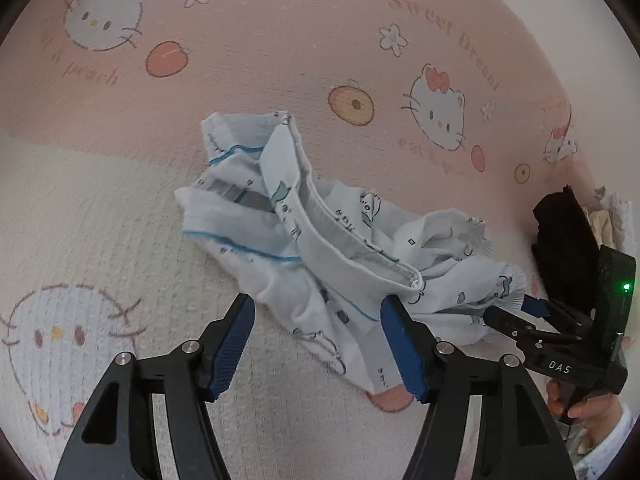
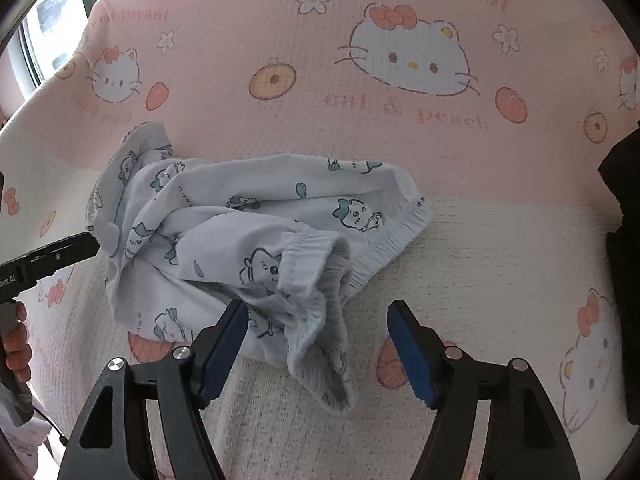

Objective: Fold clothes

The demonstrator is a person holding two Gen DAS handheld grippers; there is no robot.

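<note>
Between both gaping, empty tools, left tool [image 1: 318,344] and right tool [image 2: 316,346], the crumpled pale-blue cartoon-print cotton garment [image 2: 256,240] stretches lower left to upper right, touching each.

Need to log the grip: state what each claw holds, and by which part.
Nothing is held. The left claw and right claw both stand open over the crumpled printed garment, whose cloth lies loose between the pads, unpinched.

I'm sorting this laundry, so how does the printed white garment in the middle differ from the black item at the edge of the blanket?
The white garment is pale with small cartoon prints and blue piping; the black item is plain and dark. The white garment lies crumpled mid-blanket between both tools; the black item sits off to the side, partly out of view. Both rest on the pink blanket, and neither is gripped.
</note>
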